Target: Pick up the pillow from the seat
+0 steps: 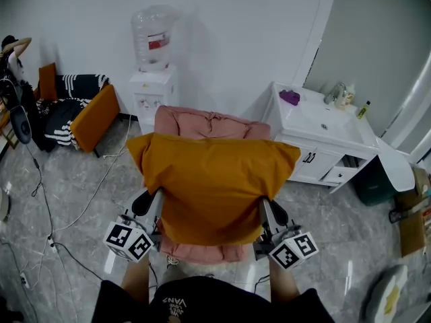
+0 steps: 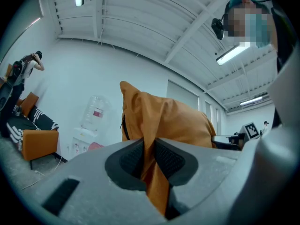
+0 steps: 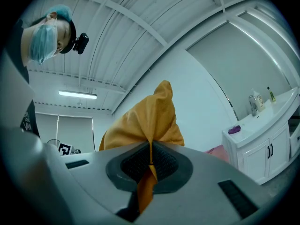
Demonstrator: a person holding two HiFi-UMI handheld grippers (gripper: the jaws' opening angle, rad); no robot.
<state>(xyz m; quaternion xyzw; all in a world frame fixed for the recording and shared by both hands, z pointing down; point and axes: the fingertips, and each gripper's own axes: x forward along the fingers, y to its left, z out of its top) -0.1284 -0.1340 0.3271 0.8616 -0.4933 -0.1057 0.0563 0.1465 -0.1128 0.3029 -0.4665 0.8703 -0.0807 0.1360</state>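
— How much of the pink chair shows?
— Only its top and front edge; the orange pillow hides the rest.
— The label on the water jug?
— Too small to read. Upper left, a person is cut by the edge.

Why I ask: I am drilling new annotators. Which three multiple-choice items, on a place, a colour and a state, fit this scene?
1. Where does the water dispenser stand?
A. at the wall behind the pink chair
B. on the chair's seat
C. at the picture's near edge

2. What colour is the pillow?
A. blue
B. orange
C. white

3. How do the left gripper's jaws stand?
A. wide apart, empty
B. closed on the pillow's fabric
C. closed, empty

Key:
1 A, it stands against the white wall.
2 B, its cover is orange in every view.
3 B, orange fabric is pinched between them.
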